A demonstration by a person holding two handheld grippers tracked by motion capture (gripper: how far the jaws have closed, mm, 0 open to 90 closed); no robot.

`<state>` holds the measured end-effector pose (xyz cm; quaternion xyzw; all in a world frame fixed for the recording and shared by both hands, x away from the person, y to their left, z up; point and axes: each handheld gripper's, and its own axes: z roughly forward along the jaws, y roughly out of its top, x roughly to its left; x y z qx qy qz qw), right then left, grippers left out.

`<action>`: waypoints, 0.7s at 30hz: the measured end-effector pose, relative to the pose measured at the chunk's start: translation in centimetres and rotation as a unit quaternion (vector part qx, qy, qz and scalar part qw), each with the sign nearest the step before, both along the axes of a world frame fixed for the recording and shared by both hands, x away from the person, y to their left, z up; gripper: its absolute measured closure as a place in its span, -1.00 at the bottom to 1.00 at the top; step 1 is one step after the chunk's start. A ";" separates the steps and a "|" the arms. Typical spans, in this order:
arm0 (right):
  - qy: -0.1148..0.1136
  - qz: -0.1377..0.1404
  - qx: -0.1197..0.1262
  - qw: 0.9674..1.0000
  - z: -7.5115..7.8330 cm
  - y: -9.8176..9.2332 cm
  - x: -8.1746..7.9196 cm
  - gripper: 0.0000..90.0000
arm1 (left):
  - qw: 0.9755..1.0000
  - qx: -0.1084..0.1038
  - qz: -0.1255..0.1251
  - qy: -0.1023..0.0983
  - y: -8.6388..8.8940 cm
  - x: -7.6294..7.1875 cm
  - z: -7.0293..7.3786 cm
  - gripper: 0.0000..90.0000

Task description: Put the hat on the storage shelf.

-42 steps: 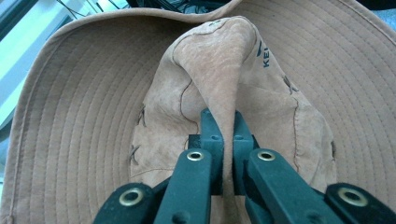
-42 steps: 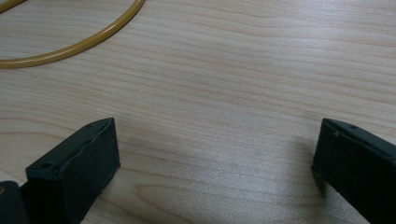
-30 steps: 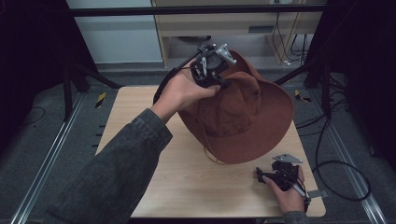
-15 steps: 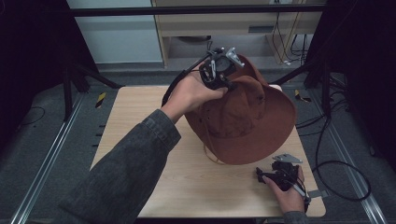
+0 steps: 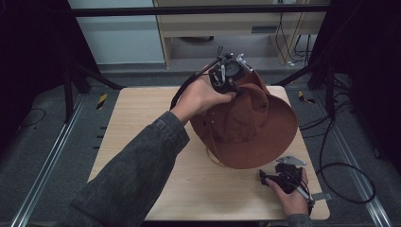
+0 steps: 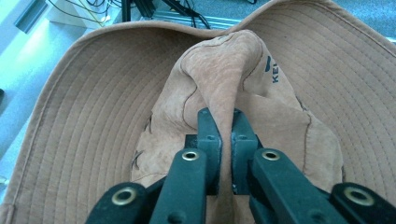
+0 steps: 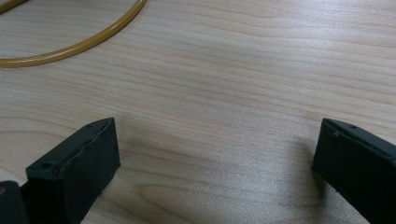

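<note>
Hat [image 5: 250,127]: we hold it by a pinched fold of its crown in the left gripper [image 5: 230,75], jaws clamped on the suede. Compared with a second ago, it has shifted toward the far right of the table [image 5: 142,123] and sunk slightly, its brim low over the wood; we judge set-down is near. Right gripper [image 5: 280,178] rests at the near edge, jaws apart, empty. Containers: none present. A yellow cord [image 7: 79,44] lies beside it.

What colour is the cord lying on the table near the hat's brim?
Mustard yellow: the thin round cord curves across the light wooden table, clearest in the right gripper view.
</note>
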<state>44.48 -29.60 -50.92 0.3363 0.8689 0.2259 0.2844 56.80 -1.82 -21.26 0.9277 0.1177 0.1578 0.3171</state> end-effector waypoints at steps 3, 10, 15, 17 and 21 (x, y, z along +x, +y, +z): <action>0.000 0.000 0.000 1.000 0.0 0.0 0.0 -0.99 | 1.000 -0.005 0.004 0.002 0.2 0.1 -0.3 0.87; 0.000 0.001 0.000 1.000 0.0 0.0 0.0 -0.99 | 1.000 -0.015 0.004 0.003 0.4 0.1 -0.4 0.79; 0.001 0.000 0.000 1.000 0.0 0.0 0.0 -0.99 | 1.000 -0.015 0.004 0.000 0.2 -0.1 -0.5 0.69; 0.001 0.000 0.000 1.000 0.0 0.0 0.0 -0.99 | 1.000 -0.013 0.002 -0.004 0.2 -0.1 -0.6 0.65; 0.001 0.001 0.001 1.000 0.0 0.0 0.0 -0.99 | 1.000 -0.018 0.003 -0.007 0.4 -0.2 -0.6 0.56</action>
